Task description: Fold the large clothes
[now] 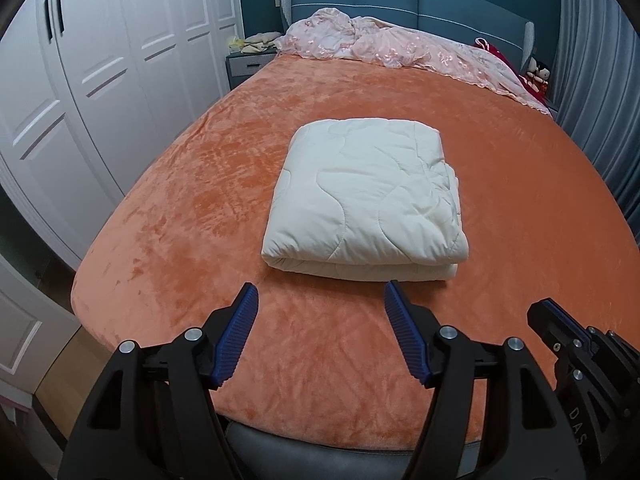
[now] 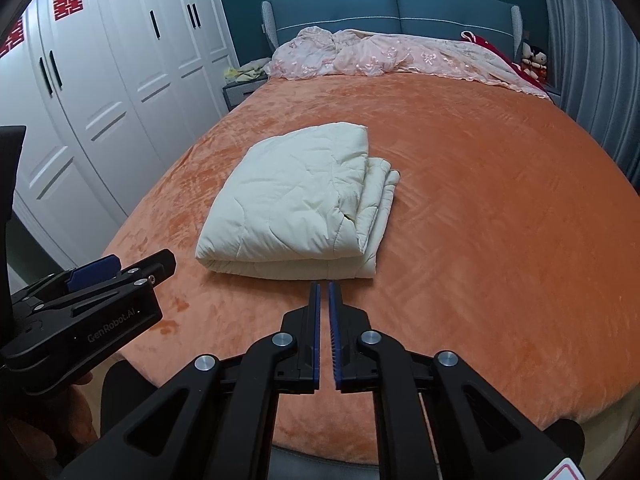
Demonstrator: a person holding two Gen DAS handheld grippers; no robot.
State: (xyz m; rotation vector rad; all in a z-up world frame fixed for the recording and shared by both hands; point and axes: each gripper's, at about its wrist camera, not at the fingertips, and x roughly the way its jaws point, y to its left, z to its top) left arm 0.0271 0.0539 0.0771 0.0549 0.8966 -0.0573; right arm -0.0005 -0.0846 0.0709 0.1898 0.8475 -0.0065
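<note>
Both of our fingers are off the cloth. Our left fingers [image 1: 321, 294] stand wide apart with nothing between them, hovering over the near end of the bed [image 1: 168, 216], whose orange plush cover fills most of both views. Our right fingers [image 2: 324, 286] are parted by only a thin slit, the blue ribbed pads not quite meeting, and they grasp nothing either.

Just beyond the tips of the left fingers, and slightly to their right, lies the folded cream quilt [image 1: 364, 196], a thick squarish bundle resting flat on the bed. From the right wrist view the same quilt [image 2: 296, 204] sits just ahead of the fingers and to their left, its stacked layer edges showing along its right side. Neither pair of fingers touches it.

In the left wrist view the right fingers show at the lower right edge; in the right wrist view the left fingers show at the lower left, held in a hand [image 2: 48, 412].

Far ahead of the fingers, a crumpled pink lace bedspread [image 1: 400, 46] lies against the blue headboard [image 1: 400, 0]. To the left of the fingers stand white wardrobe doors [image 2: 120, 80] bearing red paper cutouts.
</note>
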